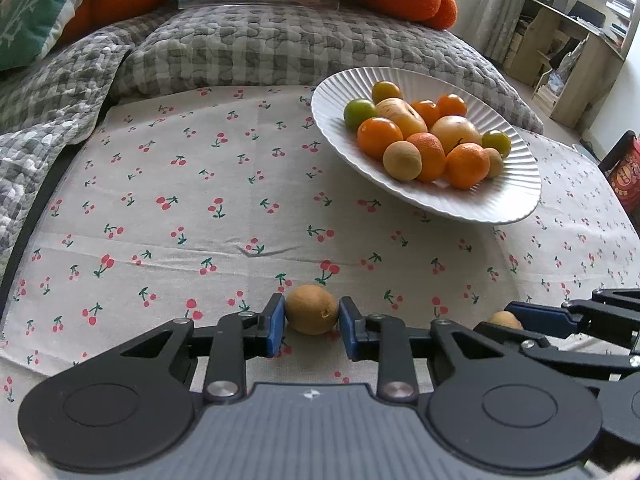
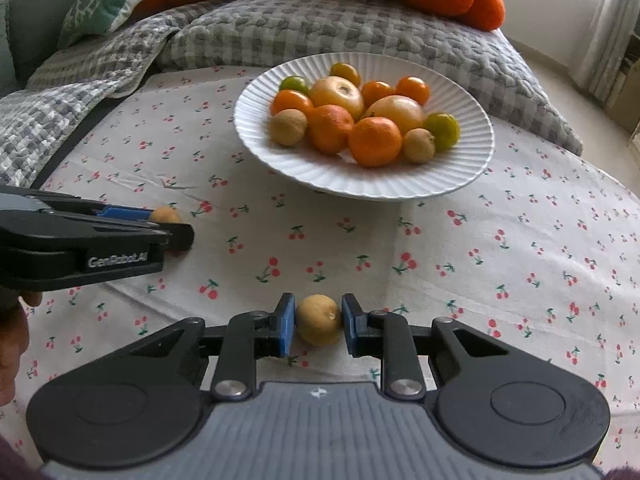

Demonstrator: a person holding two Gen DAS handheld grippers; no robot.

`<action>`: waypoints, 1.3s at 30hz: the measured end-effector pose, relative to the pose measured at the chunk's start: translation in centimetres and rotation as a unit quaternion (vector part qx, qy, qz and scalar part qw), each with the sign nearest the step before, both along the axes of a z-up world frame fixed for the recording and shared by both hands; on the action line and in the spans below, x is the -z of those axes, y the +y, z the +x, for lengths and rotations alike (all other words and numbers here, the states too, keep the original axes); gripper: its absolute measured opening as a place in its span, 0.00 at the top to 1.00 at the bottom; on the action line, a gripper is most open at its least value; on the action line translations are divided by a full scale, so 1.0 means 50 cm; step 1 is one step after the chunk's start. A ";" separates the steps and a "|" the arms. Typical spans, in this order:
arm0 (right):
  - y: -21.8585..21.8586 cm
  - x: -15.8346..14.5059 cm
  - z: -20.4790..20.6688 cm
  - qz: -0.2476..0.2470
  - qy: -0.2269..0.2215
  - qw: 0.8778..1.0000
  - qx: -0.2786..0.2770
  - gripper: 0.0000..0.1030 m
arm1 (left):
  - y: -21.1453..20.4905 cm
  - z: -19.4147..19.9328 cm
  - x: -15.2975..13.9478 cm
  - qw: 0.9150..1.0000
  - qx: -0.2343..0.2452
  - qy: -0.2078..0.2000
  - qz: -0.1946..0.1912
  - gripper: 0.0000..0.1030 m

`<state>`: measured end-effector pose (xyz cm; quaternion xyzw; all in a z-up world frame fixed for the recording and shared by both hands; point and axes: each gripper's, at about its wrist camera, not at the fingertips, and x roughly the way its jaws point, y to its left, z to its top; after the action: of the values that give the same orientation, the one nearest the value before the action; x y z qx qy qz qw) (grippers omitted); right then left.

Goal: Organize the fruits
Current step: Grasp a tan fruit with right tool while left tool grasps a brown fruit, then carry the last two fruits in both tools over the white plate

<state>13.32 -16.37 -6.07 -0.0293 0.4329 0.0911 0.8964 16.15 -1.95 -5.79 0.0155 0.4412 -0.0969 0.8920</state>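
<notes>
Clamping a brown fruit [image 1: 311,309] each, the left gripper [image 1: 311,322] and right gripper [image 2: 319,326] are sitting with the plate [image 2: 280,164] lying ahead.

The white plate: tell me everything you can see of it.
The white plate is round and shallow with a wide, finely ribbed rim, glossy like glazed ceramic. It sits upright on the cherry-print tablecloth, past both grippers and untouched by either. It holds a heap of fruit: orange mandarins, two pale yellow apples, green citrus at the edges, and small tan-skinned fruits. Its far edge lies close to the grey checked quilt.
</notes>
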 end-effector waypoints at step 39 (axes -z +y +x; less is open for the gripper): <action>-0.064 -0.123 -0.009 0.077 -0.078 0.994 0.022 0.78 | -0.018 -0.019 -0.130 0.998 -0.011 -0.052 -0.017 0.78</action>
<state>12.88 -19.56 0.05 0.0424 0.3534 0.1021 0.9289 15.17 -2.85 0.73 0.0005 0.3925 -0.0937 0.9150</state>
